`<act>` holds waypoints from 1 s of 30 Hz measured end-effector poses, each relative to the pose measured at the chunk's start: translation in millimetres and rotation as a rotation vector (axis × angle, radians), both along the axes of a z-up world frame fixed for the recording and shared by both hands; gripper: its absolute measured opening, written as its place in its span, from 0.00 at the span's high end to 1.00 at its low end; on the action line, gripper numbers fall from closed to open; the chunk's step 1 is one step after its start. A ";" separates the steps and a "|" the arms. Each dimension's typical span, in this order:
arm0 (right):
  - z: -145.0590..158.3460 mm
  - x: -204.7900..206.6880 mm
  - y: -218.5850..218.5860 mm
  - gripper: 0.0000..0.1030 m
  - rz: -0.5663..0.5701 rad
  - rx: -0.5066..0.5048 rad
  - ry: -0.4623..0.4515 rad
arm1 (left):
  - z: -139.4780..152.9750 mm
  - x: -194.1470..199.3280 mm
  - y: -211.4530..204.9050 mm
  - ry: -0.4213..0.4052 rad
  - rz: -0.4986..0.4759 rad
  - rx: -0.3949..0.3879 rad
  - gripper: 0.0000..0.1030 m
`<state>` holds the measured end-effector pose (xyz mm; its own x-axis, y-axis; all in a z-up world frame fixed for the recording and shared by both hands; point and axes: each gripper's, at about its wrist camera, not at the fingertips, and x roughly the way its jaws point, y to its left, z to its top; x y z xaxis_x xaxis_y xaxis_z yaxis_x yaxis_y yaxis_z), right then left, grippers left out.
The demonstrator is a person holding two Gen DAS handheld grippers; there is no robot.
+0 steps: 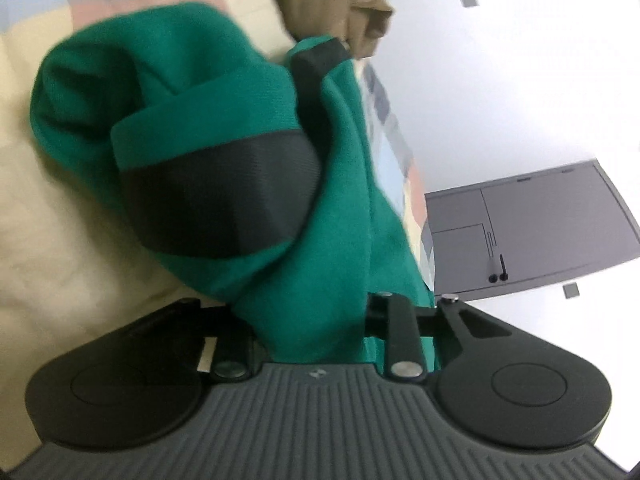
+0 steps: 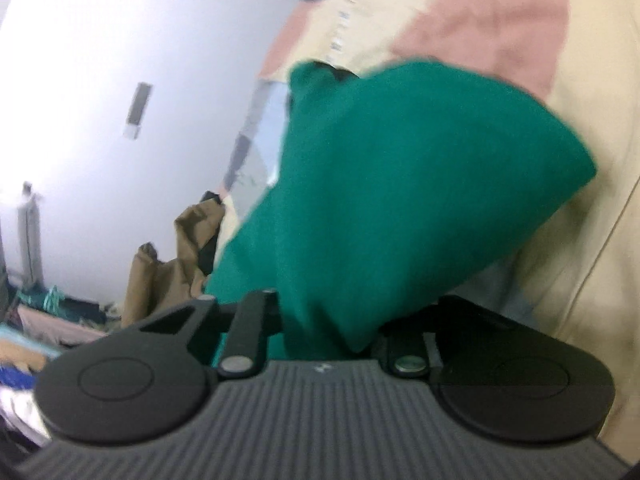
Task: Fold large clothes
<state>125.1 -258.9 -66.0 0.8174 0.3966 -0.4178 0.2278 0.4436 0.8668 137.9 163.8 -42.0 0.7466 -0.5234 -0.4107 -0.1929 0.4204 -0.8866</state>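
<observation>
Both hand-held grippers pinch one green knit garment with black cuffs [image 1: 224,128]: the left gripper [image 1: 316,320] and the right gripper [image 2: 320,328] each have cloth bunched between closed jaws (fingertips hidden). It hangs over a cream-and-pink patchwork bedspread [image 2: 500,20]; tan clothing [image 1: 332,4] lies at twelve o'clock.

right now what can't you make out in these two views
- Left wrist view: left claw fingertips, buried in the green garment.
- Right wrist view: right claw fingertips, covered by the same garment.
- Both views: the garment's full shape, blurred and bunched.
</observation>
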 end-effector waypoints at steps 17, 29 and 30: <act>67.9 -116.1 -27.5 0.78 0.102 -0.121 -0.036 | 65.9 -128.6 0.0 0.021 -0.141 0.118 0.69; 60.4 -122.1 -34.0 0.36 0.132 -0.034 -0.016 | 69.3 -106.6 -8.6 -0.013 -0.214 0.142 0.35; 64.7 -122.9 -33.8 0.35 0.134 -0.039 -0.036 | 75.1 -105.3 -8.4 -0.038 -0.212 0.143 0.34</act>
<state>2.2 -292.6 -1.4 0.7727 0.4876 -0.4065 0.1334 0.5014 0.8549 32.7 155.5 33.1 0.6429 -0.6083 -0.4655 -0.0546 0.5698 -0.8200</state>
